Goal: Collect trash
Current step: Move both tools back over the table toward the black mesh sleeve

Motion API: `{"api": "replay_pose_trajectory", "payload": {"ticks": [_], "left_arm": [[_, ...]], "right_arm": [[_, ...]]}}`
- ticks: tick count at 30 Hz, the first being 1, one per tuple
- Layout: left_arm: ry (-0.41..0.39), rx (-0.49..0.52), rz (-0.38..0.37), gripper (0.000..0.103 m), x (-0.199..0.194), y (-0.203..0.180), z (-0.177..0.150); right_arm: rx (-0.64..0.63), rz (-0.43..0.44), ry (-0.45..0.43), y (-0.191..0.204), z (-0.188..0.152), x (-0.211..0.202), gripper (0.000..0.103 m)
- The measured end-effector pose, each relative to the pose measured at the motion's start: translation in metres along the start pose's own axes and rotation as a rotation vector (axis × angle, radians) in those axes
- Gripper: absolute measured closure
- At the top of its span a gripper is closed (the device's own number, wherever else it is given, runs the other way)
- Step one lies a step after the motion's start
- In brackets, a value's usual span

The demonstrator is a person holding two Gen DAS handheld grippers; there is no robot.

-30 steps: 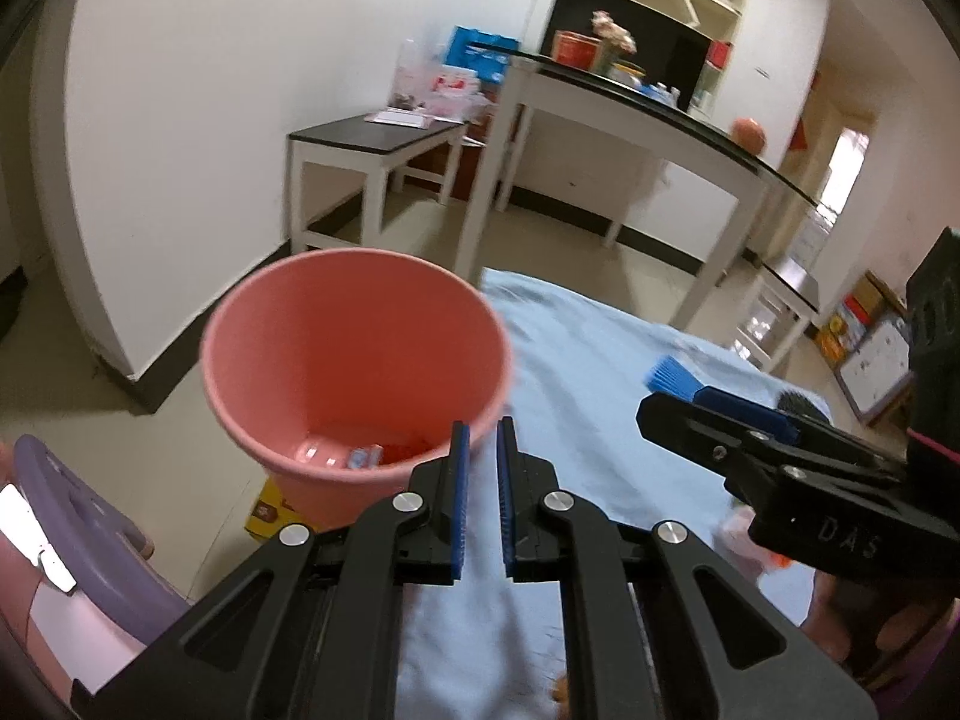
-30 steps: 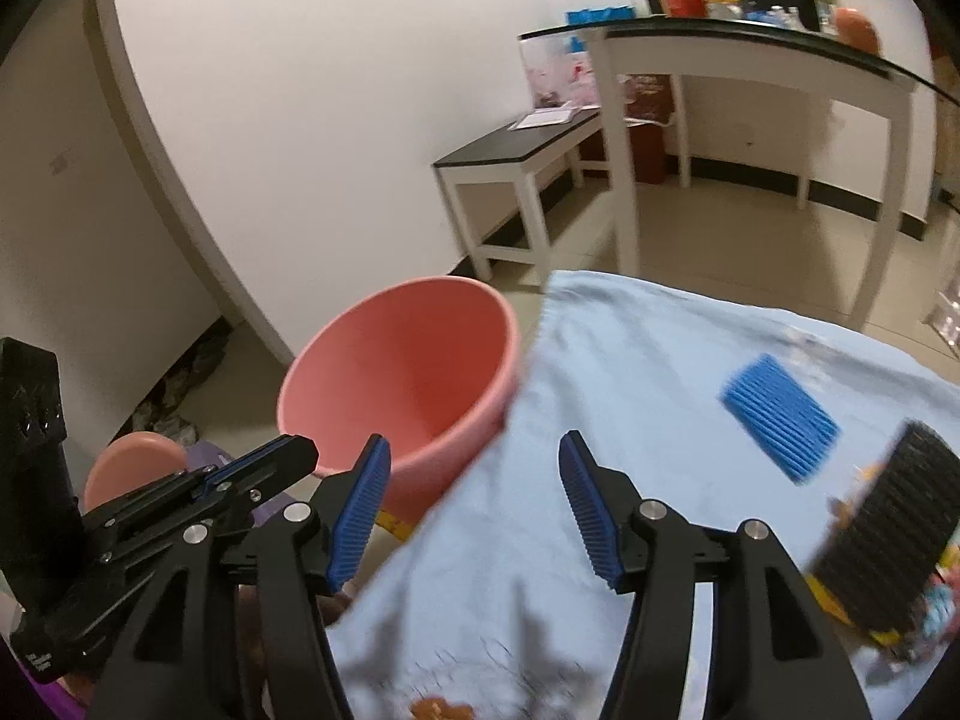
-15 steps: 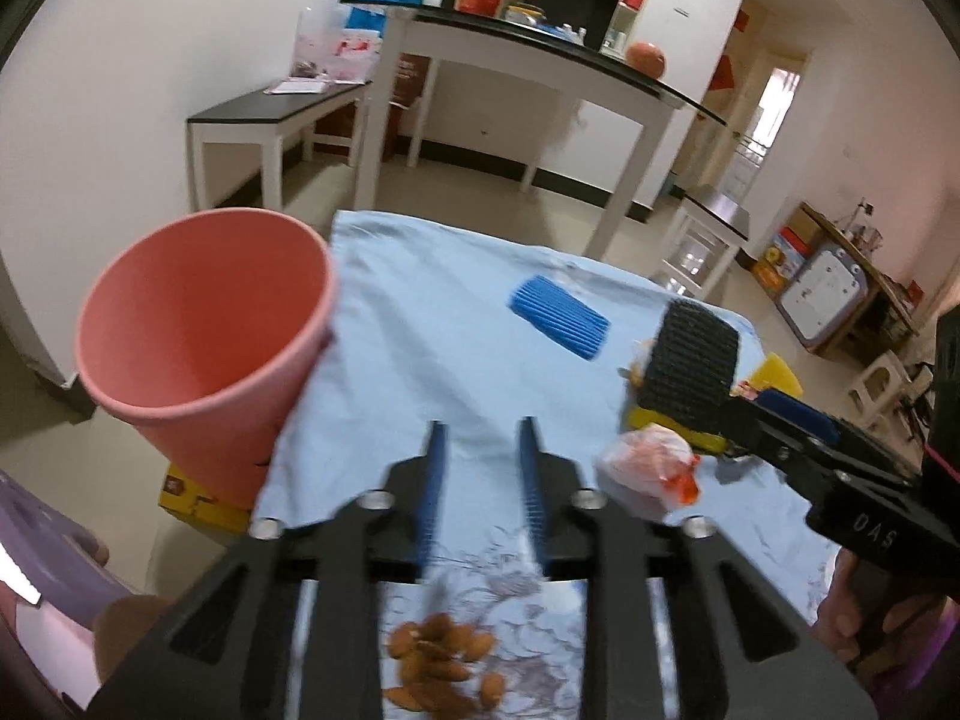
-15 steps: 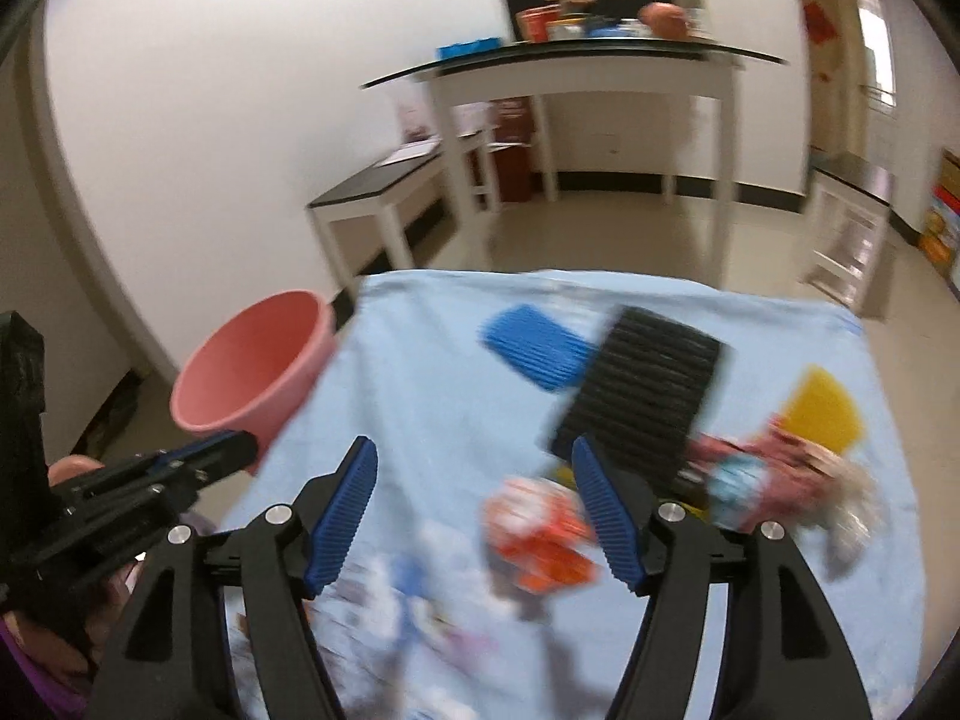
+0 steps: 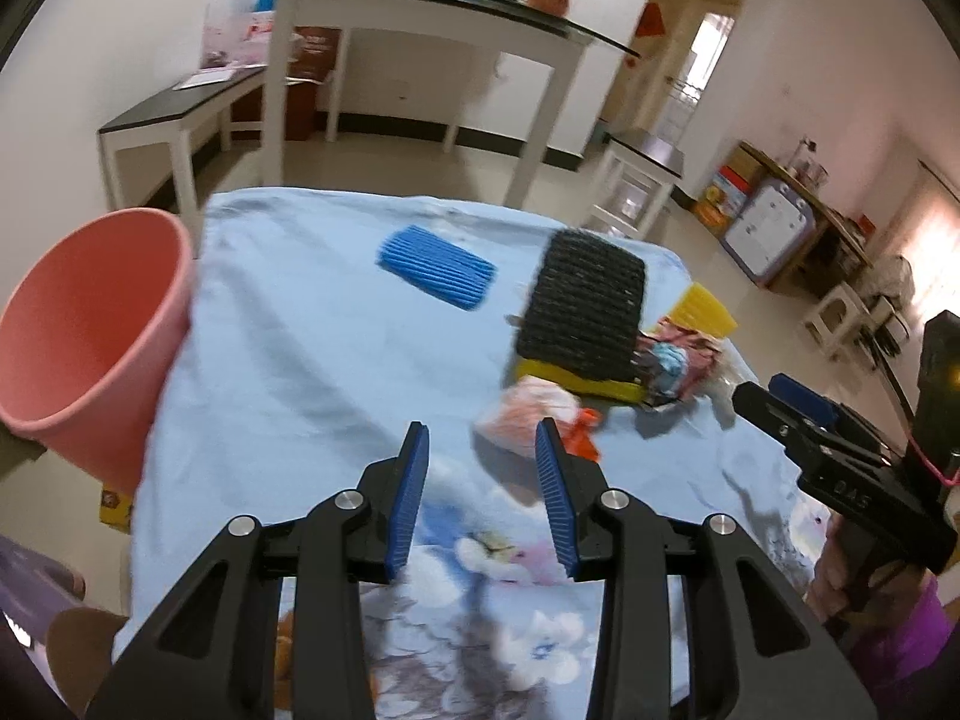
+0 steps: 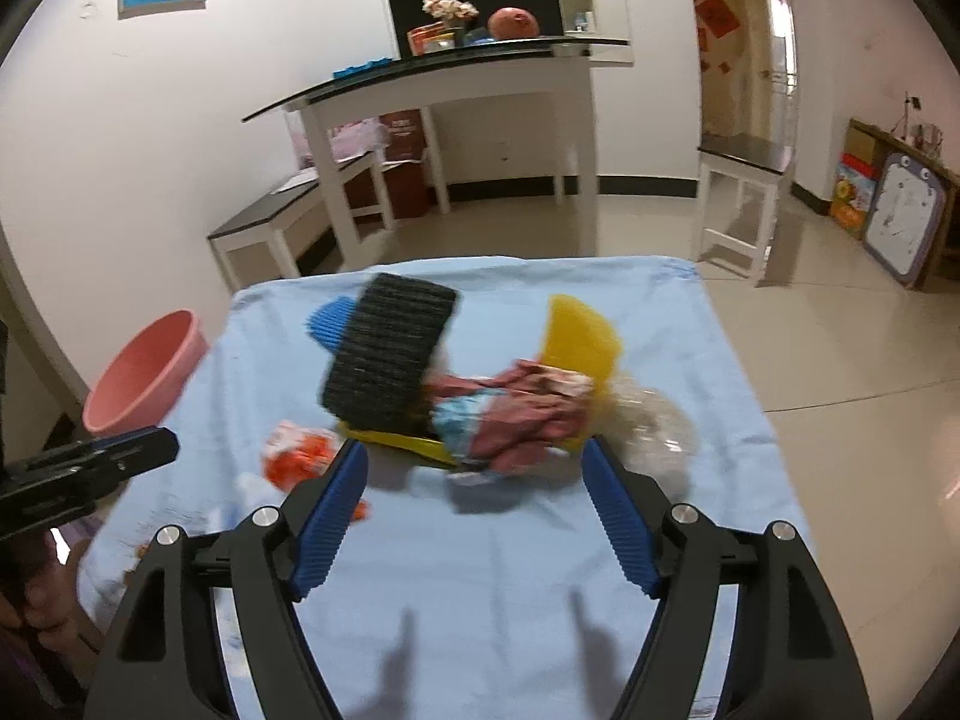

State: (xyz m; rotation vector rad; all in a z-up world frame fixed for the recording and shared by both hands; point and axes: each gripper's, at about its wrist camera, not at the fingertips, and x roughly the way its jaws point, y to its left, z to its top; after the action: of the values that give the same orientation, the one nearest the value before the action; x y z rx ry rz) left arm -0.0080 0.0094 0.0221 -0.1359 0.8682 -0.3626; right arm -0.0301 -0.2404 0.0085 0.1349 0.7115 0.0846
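- The left gripper (image 5: 482, 459) has its blue-padded jaws apart and opening, with nothing between them. It hangs over the near part of a table covered by a light blue cloth (image 5: 312, 348).
- Just beyond its right fingertip lies a crumpled orange-and-white wrapper (image 5: 531, 420), not yet touched.
- The right gripper (image 6: 474, 483) is also empty, its jaws wide and opening, aimed at a red-and-blue crumpled packet (image 6: 510, 414) just past its tips.
- That packet rests against a black scrubbing pad (image 6: 387, 360) on a yellow base; a clear plastic scrap (image 6: 657, 426) lies to the right.
- The pink bin (image 5: 84, 336) stands off the table's left edge, well apart from the litter.
- Judged step: reaching for the next pieces. Each gripper must descend, straddle its wrapper, close, then carry it left to the bin.
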Motion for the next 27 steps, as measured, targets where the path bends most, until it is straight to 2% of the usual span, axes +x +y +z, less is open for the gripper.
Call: {"api": "replay_pose_trajectory", "payload": {"ticks": [4,14,17,23,27], "left_arm": [[0.018,0.018,-0.025,0.066,0.011,-0.014,0.004],[0.014,0.105,-0.021,0.065,0.043,-0.039,0.038],[0.023,0.123,-0.026,0.058,0.058,-0.045,0.047],[0.035,0.144,-0.056,0.052,0.082,-0.051,0.063],[0.053,0.132,-0.043,0.049,0.104,-0.046,0.072]], "right_arm": [[0.038,-0.015,0.001,-0.018,-0.003,0.0,0.03],[0.122,-0.044,-0.001,-0.056,-0.004,0.0,0.03],[0.129,-0.046,0.0,-0.062,-0.004,0.001,0.03],[0.137,-0.048,0.008,-0.071,-0.002,0.006,0.03],[0.136,-0.048,0.017,-0.073,0.001,0.012,0.03]]}}
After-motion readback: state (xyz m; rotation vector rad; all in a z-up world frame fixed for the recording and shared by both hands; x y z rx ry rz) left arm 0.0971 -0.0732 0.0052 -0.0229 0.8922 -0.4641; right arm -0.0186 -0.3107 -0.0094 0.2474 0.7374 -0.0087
